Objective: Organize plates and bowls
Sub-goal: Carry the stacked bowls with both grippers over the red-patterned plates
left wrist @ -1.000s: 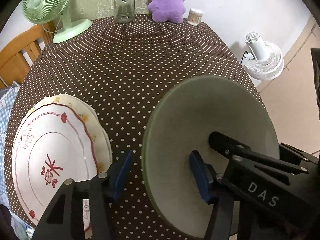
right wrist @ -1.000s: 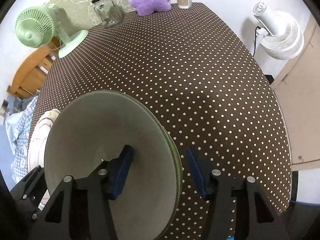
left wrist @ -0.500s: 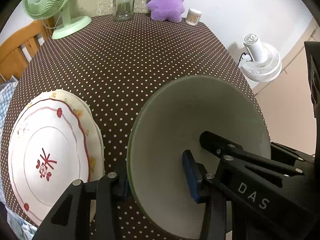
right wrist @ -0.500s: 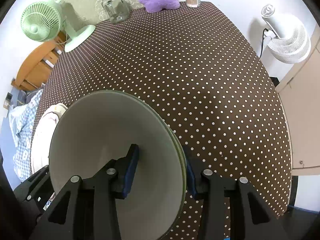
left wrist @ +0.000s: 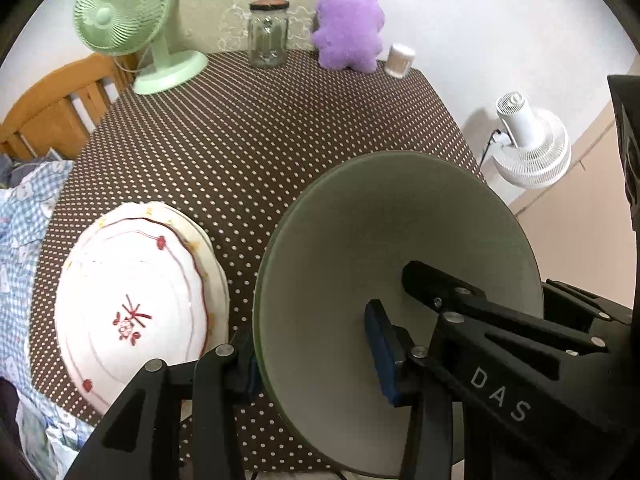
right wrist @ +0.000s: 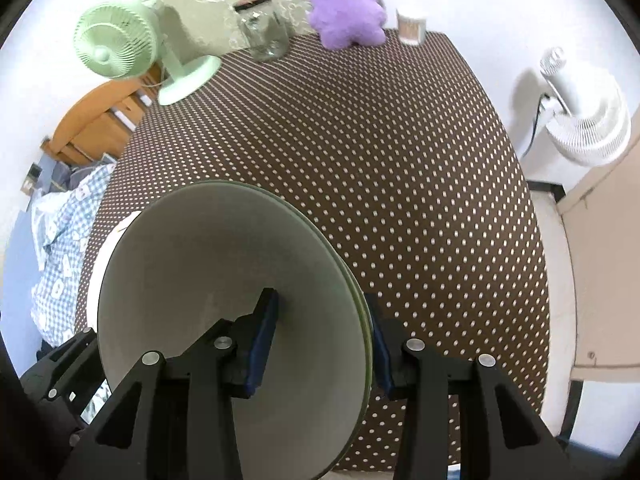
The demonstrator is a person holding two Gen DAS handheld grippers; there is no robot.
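A pale green plate (left wrist: 384, 236) is held on edge above the near part of the brown dotted table (left wrist: 280, 120). My left gripper (left wrist: 316, 356) is shut on its left rim. My right gripper (right wrist: 320, 344) is shut on its right rim; the plate (right wrist: 224, 264) fills the lower left of the right wrist view. A white plate with red flower pattern (left wrist: 136, 300) lies on another plate at the table's near left. Only a white sliver of it (right wrist: 122, 226) shows in the right wrist view.
At the table's far edge stand a green desk fan (left wrist: 124, 20), a glass jar (left wrist: 267, 36), a purple plush toy (left wrist: 348, 28) and a small cup of sticks (left wrist: 399, 60). A white floor fan (left wrist: 528, 144) is right of the table. A wooden chair (left wrist: 52, 112) is at left.
Both grippers have closed onto the green plate's rim, one on each side. Both cameras tilted up, so more of the far wall shows.
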